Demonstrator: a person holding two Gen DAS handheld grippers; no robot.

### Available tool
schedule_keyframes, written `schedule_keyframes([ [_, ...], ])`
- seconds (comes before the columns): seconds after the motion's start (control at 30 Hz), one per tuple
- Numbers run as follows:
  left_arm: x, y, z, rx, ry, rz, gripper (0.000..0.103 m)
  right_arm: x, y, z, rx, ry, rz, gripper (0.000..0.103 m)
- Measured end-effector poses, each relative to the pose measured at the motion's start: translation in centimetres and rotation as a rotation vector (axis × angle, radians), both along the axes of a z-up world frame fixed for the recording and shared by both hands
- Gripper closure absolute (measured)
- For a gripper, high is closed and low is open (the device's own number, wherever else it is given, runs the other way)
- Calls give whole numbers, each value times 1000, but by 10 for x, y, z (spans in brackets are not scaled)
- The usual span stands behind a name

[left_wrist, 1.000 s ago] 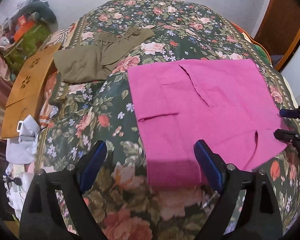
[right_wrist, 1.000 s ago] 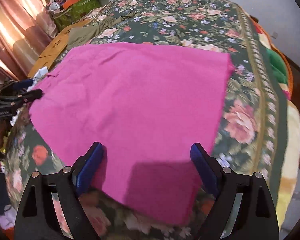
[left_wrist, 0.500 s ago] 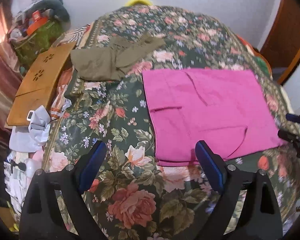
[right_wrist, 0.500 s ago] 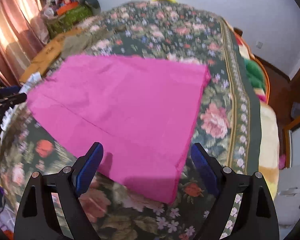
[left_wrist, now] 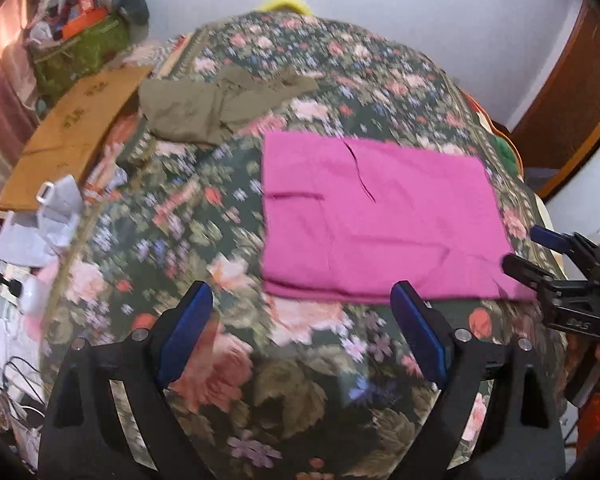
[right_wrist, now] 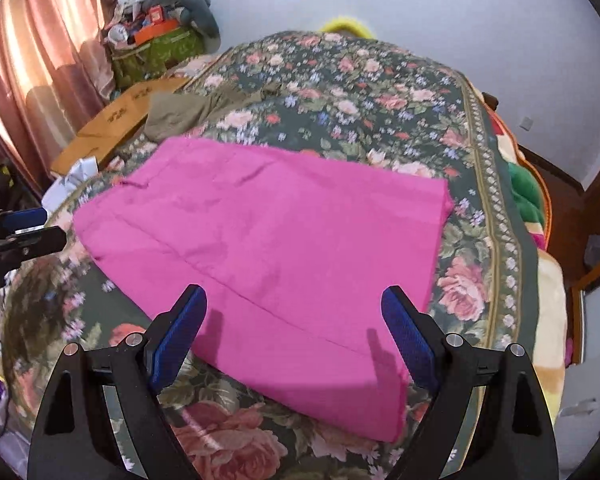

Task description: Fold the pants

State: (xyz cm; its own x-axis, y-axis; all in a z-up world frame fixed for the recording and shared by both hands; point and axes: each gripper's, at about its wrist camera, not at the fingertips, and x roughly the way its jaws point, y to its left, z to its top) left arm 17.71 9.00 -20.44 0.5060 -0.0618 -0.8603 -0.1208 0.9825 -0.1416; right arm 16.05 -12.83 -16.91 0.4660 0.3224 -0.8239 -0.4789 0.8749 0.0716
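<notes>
Pink pants (left_wrist: 380, 220) lie folded flat on the bed (left_wrist: 228, 360), near its right edge.
I hold both grippers' fingers (left_wrist: 416, 340) spread and empty above it; perhaps one more fold remains.

Both tongs, the left tongs (left_wrist: 302, 318) and the right tongs (right_wrist: 294, 322), share one build: black plastic forked arms, blue ribbed pads (right_wrist: 176, 336) inside, round silver screws (right_wrist: 453, 339) behind the pads.

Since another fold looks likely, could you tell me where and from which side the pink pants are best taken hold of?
I would grip the pink pants at the two corners of the short edge that ends at the near corner, coming in from the right with each open hand-held gripper. The cloth lies flat as a rectangle on the floral blanket, and that edge is unobstructed.
</notes>
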Motion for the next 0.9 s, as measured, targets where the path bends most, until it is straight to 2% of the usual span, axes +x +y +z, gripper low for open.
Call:
schedule_keyframes([
  [0.13,-1,-7,-12,-43,35,-20,12,0,6,-14,-44,28,29,16],
  [0.2,-1,-8,-15,-75,46,-23,12,-3,5,-15,-37,20,31,16],
  [0.27,1,-6,-19,-164,60,-27,12,-2,4,-15,-29,23,33,16],
  [0.4,8,-7,-22,-216,70,-35,12,-2,-1,-19,8,38,21,16],
  [0.5,14,-4,-25,-298,85,-24,12,-3,-2,-20,28,33,21,16],
  [0.6,23,-7,-27,-325,103,-55,12,-4,-2,-21,32,25,30,16],
  [0.77,37,-1,-32,-406,104,-42,12,-4,-2,-21,35,21,32,16],
  [0.8,39,2,-33,-424,104,-31,16,-4,-2,-22,38,21,33,16],
  [0.87,44,8,-34,-434,104,5,32,-4,-2,-22,43,21,33,16],
  [0.9,46,10,-35,-421,110,19,47,-4,-3,-22,45,22,33,16],
])
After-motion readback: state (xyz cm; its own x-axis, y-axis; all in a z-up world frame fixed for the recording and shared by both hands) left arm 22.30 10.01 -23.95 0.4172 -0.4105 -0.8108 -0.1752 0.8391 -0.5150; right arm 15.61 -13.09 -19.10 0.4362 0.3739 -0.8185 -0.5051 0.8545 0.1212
